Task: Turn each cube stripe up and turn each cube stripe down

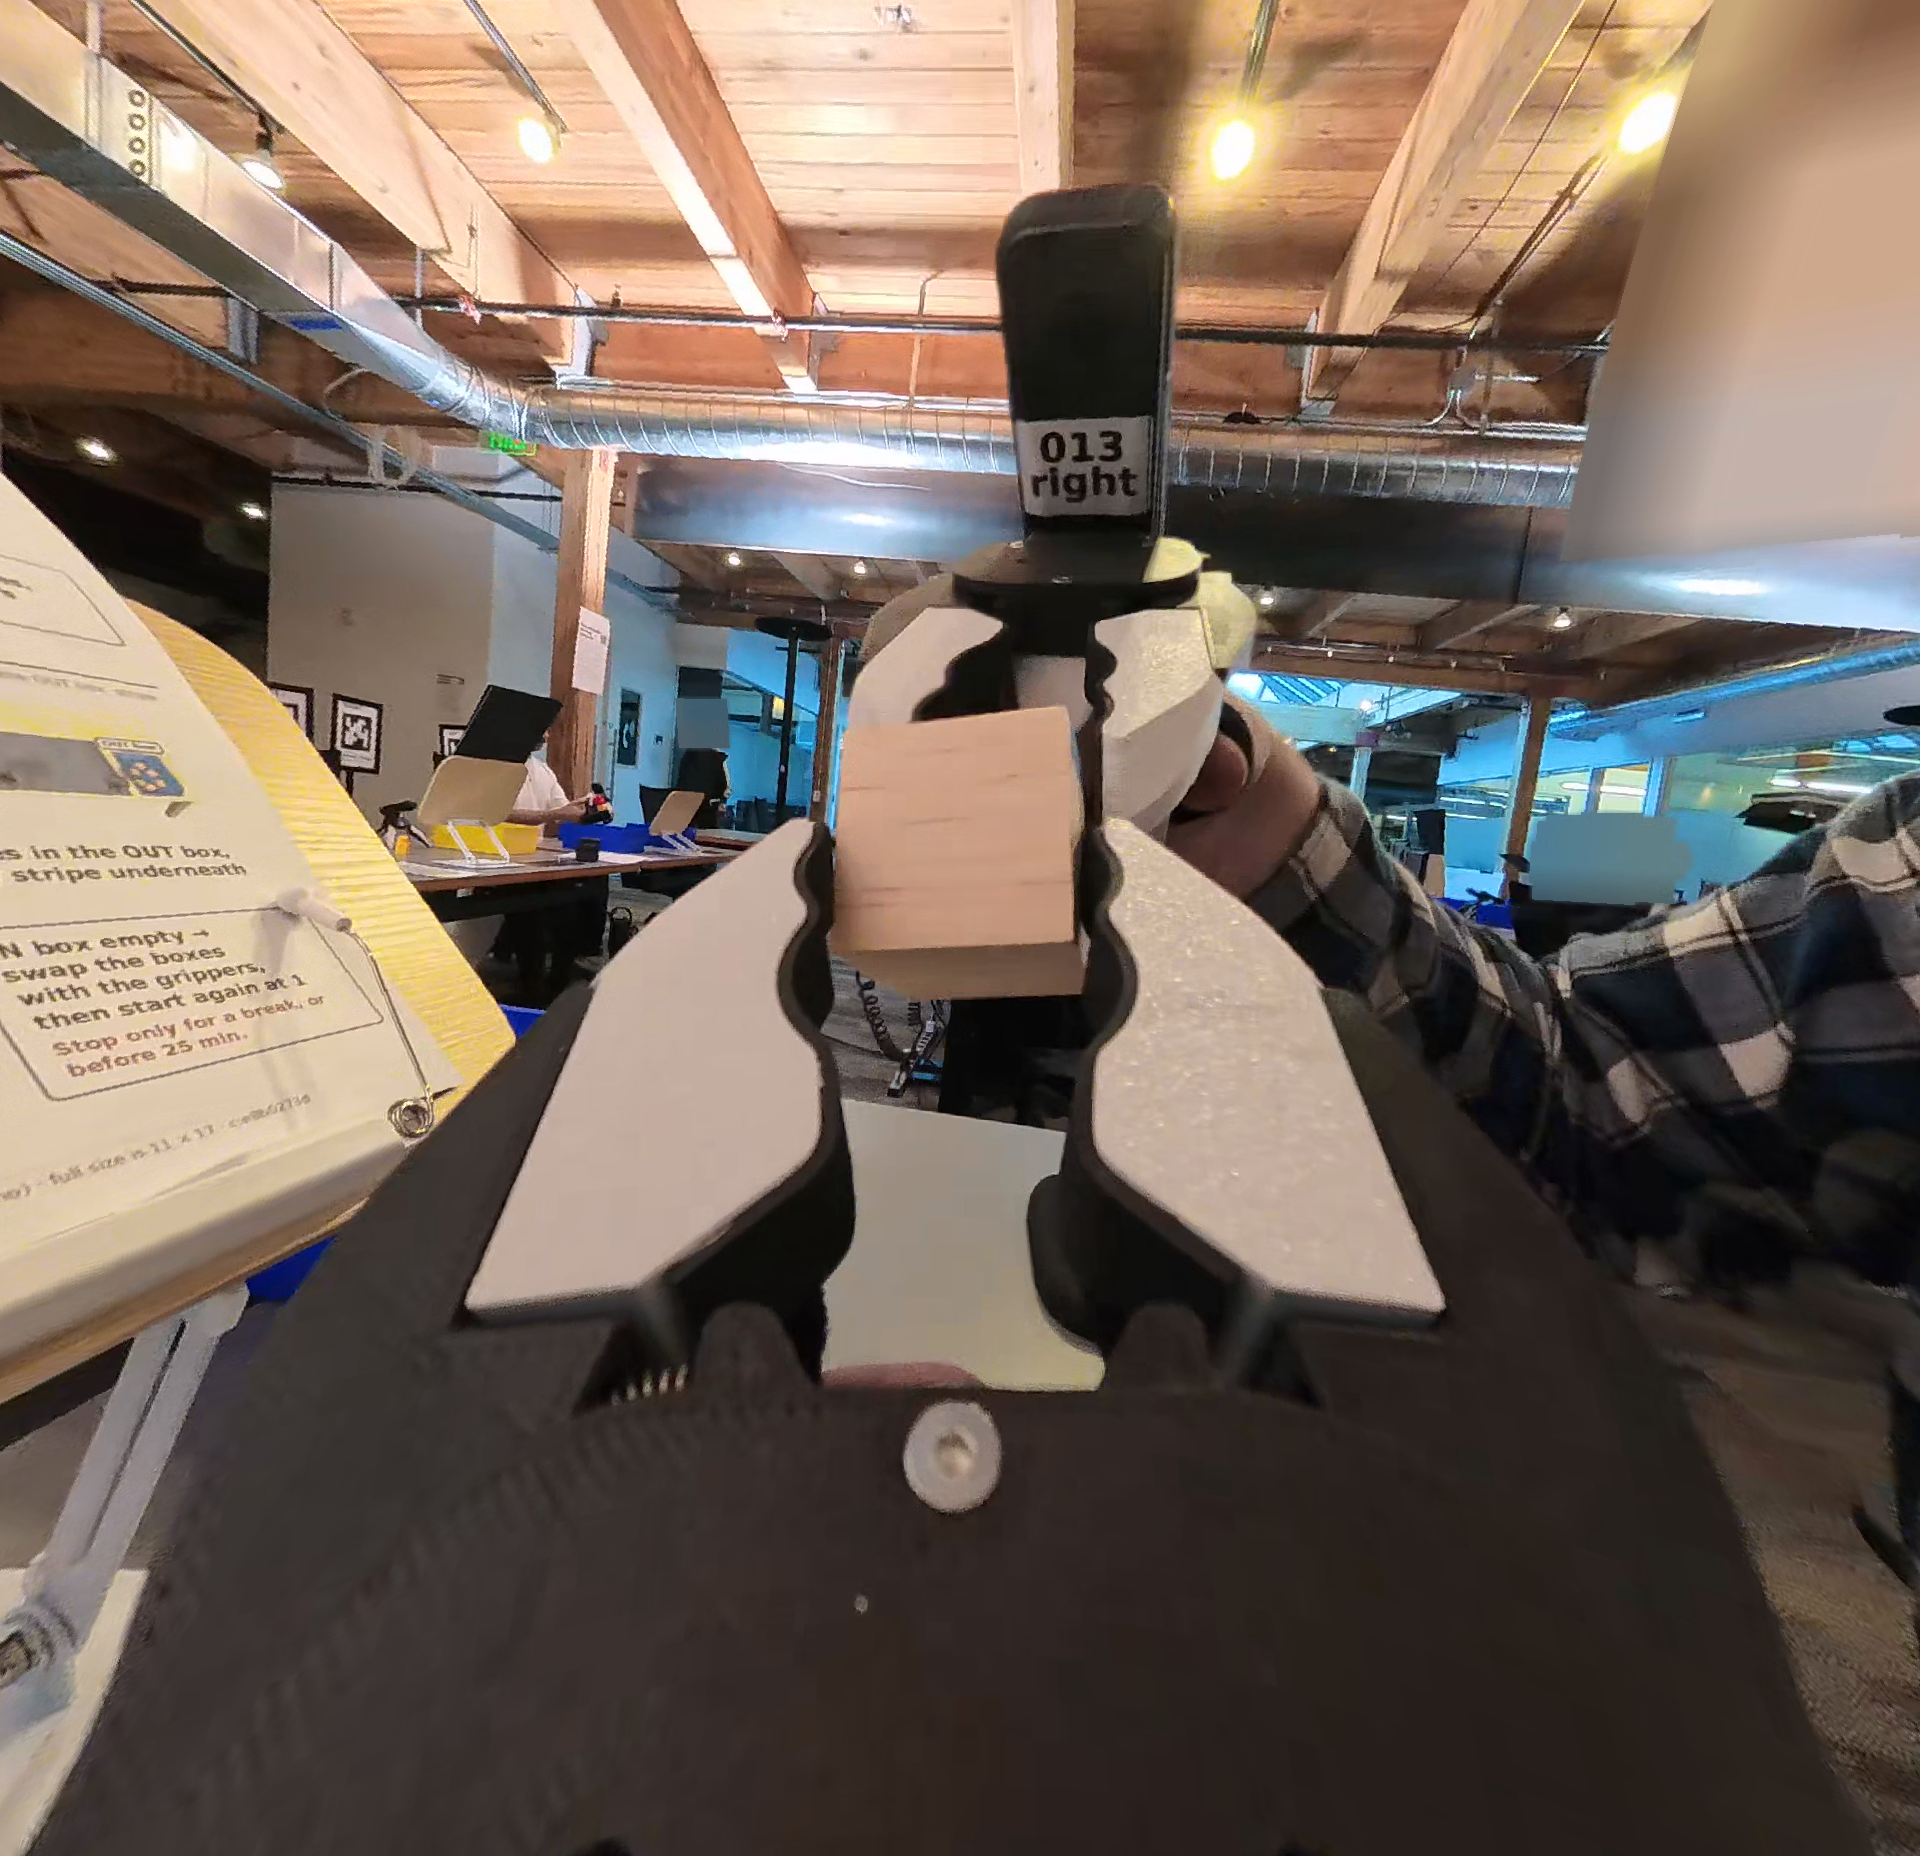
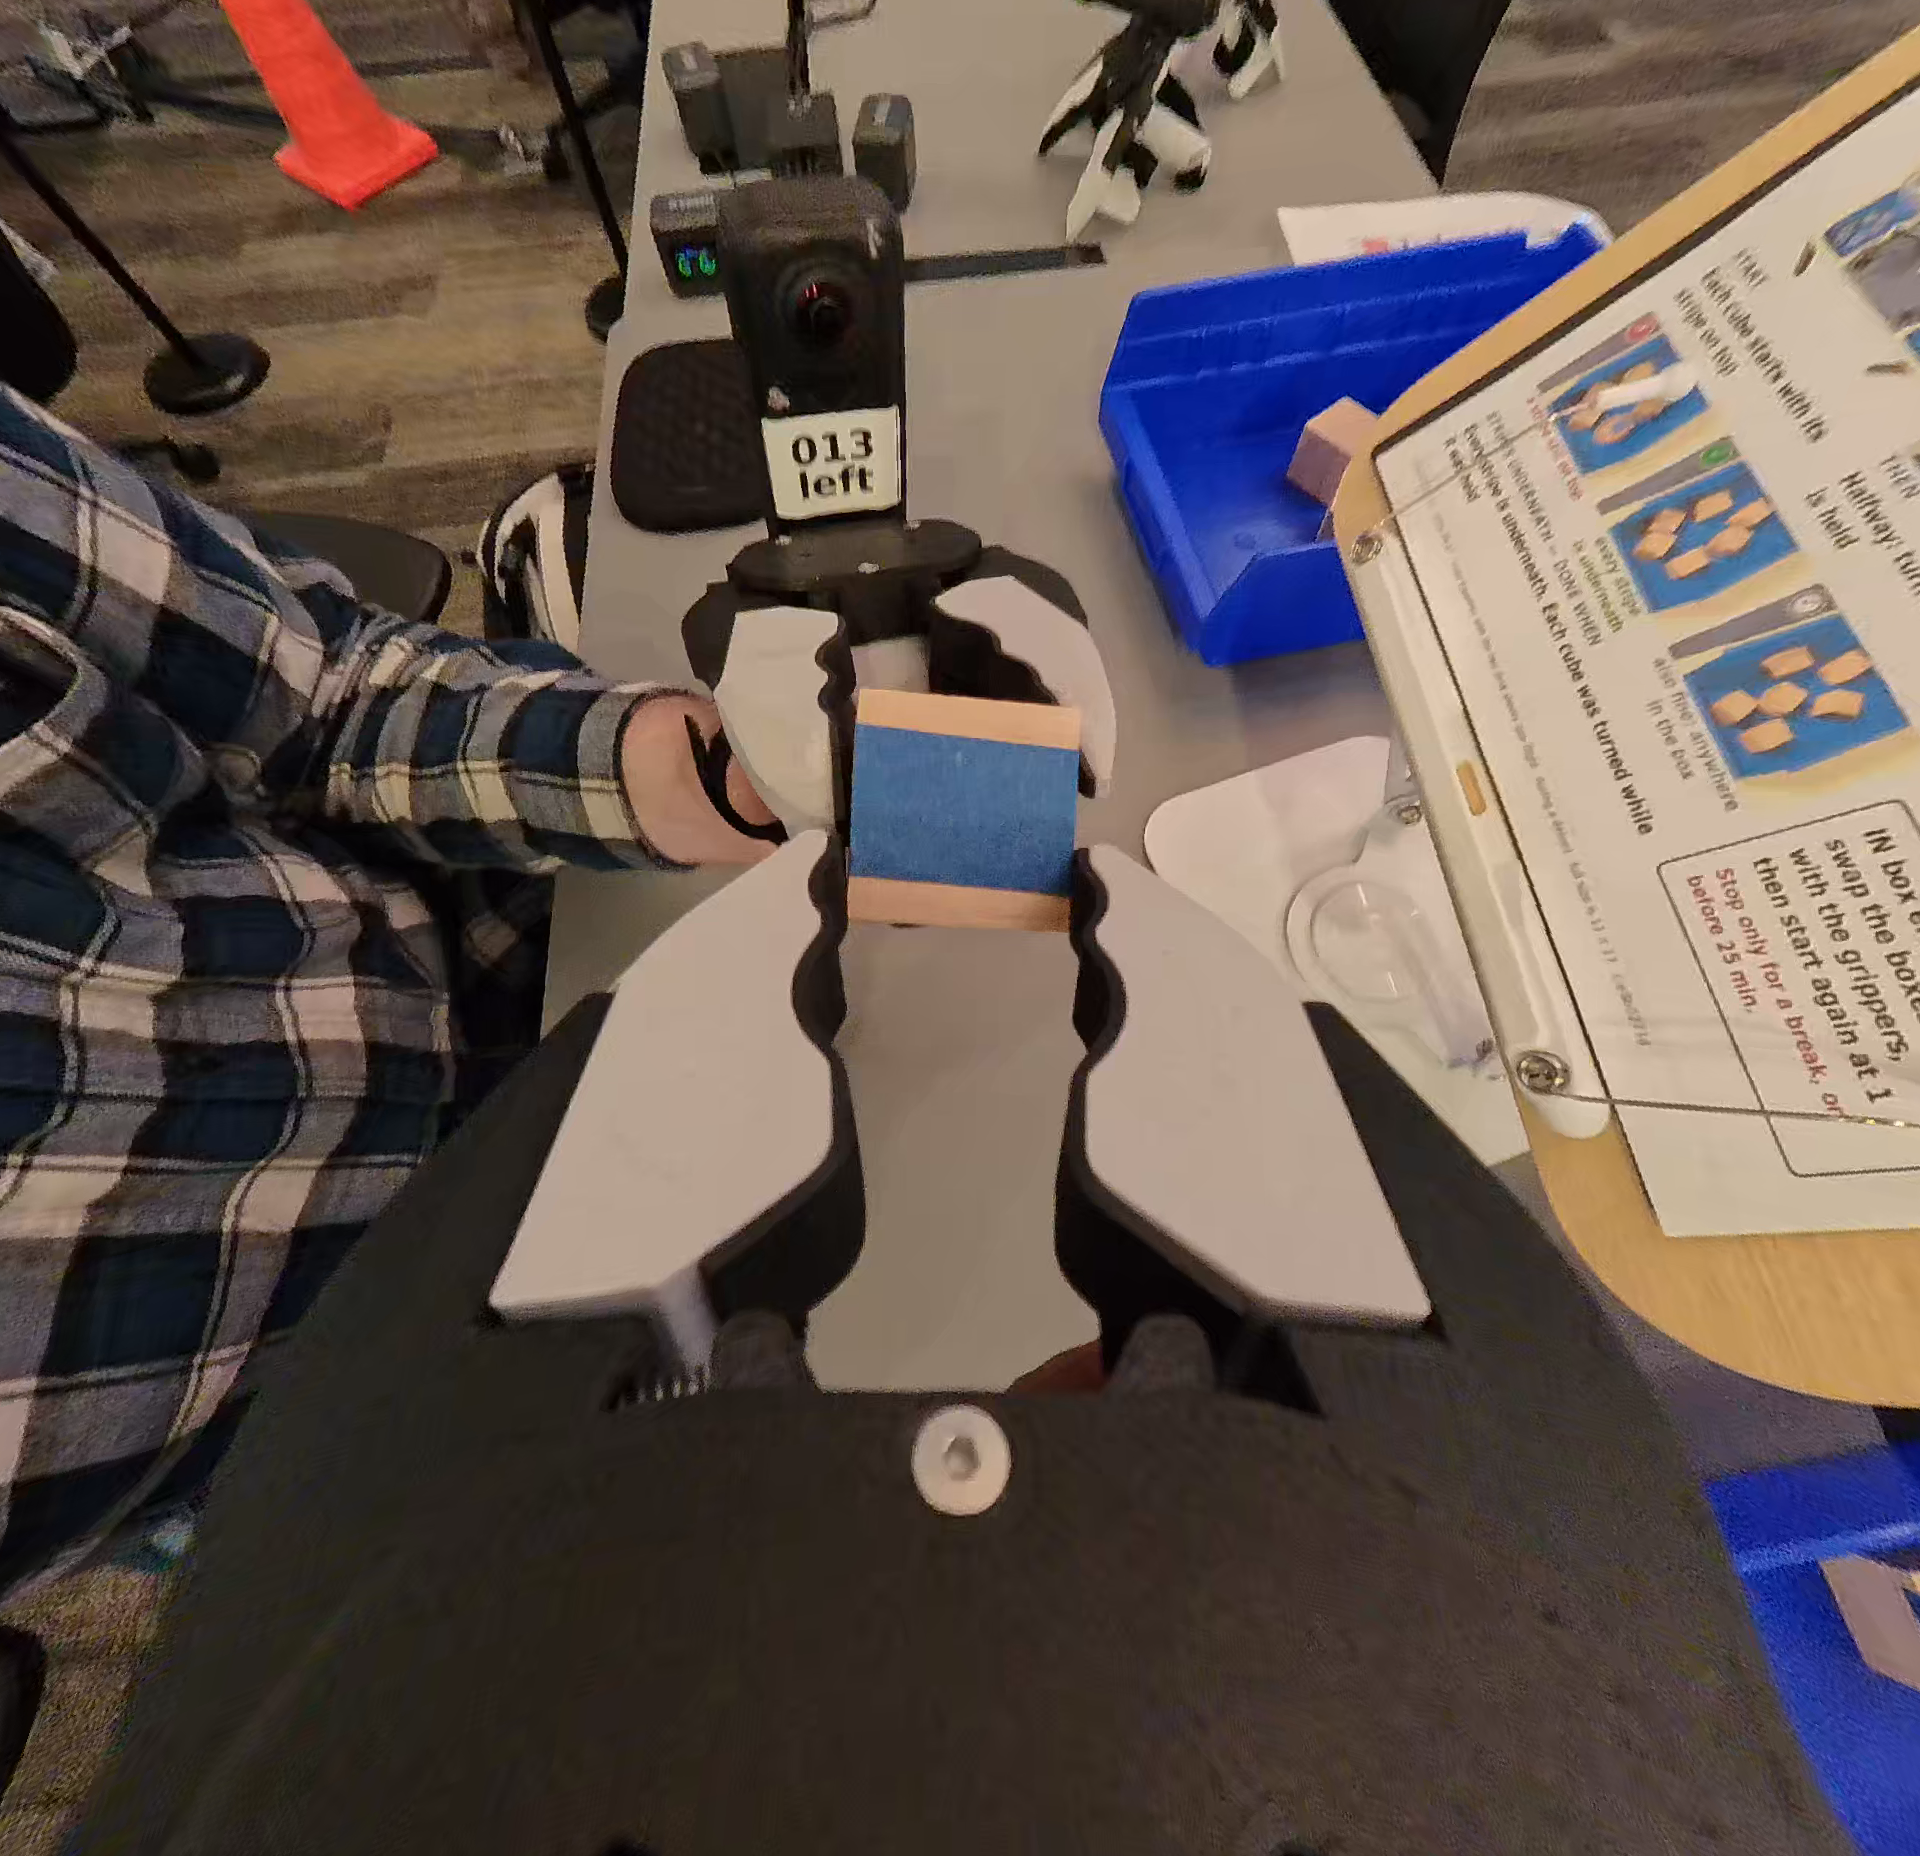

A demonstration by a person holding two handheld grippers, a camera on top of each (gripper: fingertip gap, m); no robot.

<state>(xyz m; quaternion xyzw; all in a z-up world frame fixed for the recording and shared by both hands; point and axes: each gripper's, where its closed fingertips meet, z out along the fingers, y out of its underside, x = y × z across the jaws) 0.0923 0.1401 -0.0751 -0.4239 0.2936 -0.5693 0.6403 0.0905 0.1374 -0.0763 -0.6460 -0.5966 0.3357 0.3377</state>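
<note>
One wooden cube is held in the air between both grippers. In the right wrist view the cube [image 2: 961,809] shows a face with a wide blue stripe. In the left wrist view the cube [image 1: 956,850] shows only plain wood. My left gripper [image 1: 958,856] is shut on the cube, with both pads pressed against its sides. My right gripper [image 2: 956,876] is shut on the cube's near edge, with its pads on both sides. Each gripper faces the other: the right gripper [image 1: 997,705] comes from above in the left wrist view, and the left gripper [image 2: 961,746] shows beyond the cube in the right wrist view.
A blue bin [image 2: 1195,476] with a cube [image 2: 1330,456] stands on the grey table [image 2: 987,352] at the right. A second blue bin [image 2: 1818,1619] is at the lower right. An instruction board [image 2: 1714,663] leans at the right and also shows in the left wrist view [image 1: 156,923]. Camera gear [image 2: 790,113] is at the back, with an orange cone [image 2: 312,71] on the floor.
</note>
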